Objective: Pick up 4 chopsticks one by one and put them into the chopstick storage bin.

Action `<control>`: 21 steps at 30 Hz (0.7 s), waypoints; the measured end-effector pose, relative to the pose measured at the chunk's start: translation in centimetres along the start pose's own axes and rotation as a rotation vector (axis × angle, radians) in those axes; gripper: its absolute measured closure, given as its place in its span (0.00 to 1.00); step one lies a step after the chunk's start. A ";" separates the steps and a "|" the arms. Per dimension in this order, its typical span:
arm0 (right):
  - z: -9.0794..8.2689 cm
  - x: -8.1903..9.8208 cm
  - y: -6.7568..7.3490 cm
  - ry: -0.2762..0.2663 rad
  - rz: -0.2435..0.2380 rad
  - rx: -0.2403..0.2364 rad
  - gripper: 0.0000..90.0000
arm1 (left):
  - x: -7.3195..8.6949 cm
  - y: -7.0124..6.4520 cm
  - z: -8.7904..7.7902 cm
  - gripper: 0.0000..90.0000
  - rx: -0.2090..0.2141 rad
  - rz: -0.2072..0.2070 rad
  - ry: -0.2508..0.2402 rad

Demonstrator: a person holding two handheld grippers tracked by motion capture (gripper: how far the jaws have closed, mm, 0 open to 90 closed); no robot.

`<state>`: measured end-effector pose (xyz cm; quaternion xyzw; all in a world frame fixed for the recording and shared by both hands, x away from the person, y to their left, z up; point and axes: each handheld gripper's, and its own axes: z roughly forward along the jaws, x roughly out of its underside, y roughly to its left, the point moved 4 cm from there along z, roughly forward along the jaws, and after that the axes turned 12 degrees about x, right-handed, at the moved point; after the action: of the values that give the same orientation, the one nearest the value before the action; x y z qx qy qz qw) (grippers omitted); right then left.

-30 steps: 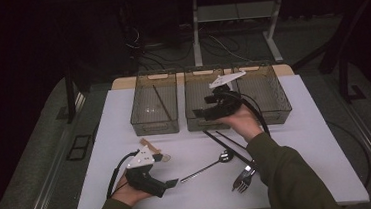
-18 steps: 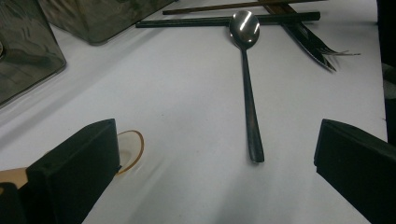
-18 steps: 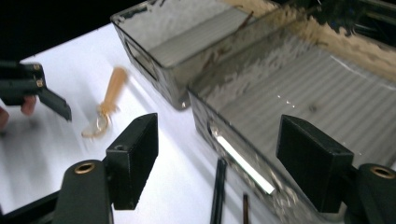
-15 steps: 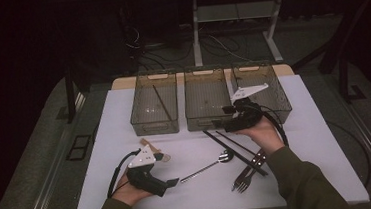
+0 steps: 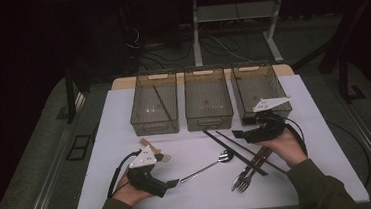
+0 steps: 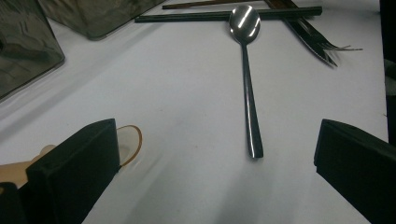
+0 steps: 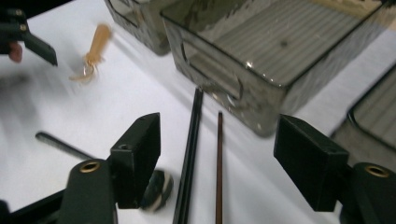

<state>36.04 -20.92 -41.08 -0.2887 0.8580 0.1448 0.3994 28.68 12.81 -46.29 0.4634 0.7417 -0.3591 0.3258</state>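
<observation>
Right gripper (image 5: pixel 237 133) hovers low over the two chopsticks, jaws spread with nothing pinched; they have just been closing a little. In the right gripper view the black chopstick (image 7: pixel 189 149) and the thinner brown chopstick (image 7: pixel 219 163) lie between the jaws, pads not touching either. Both sticks lie side by side on the white tabletop (image 5: pixel 124 119), in front of the middle bin (image 5: pixel 208 98) and right bin (image 5: pixel 260 86), running diagonally toward the near right corner and crossing the fork (image 5: pixel 246 174).

Left gripper (image 5: pixel 173 183) rests near the near left edge, jaws wide apart and empty, aimed at the metal spoon (image 6: pixel 247 84), whose handle end lies just ahead of the jaws. A small wooden spoon (image 5: pixel 152 146) lies just beside that gripper. One chopstick (image 5: pixel 161 102) already sits in the left bin (image 5: pixel 154 104).

Handling judgement: the chopsticks are light, stiff, thin and smooth, so they likely roll or slip out of flat pads and pivot if taken at a tip. Best hold looks like mid-length, jaws square across the stick, on the stretch clear of the fork. The two lie close together, so one pinch may catch both or knock the neighbour. The black one is thicker, so it should be the easier catch. They are low on the tabletop; pads need to come right down to it.
</observation>
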 end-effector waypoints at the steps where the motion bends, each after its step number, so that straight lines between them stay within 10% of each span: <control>1: -0.2 0.4 -0.1 0.009 0.003 -0.001 0.36 | 0.0 0.0 0.0 0.00 -0.001 -0.001 -0.002; 21: -2.4 5.5 -1.4 0.079 0.010 0.036 0.52 | 0.0 -0.1 0.0 0.00 -0.003 -0.006 -0.003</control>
<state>32.62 -25.23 -43.81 -0.2826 0.8771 0.1198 0.3694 28.61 12.83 -46.25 0.4600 0.7433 -0.3596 0.3265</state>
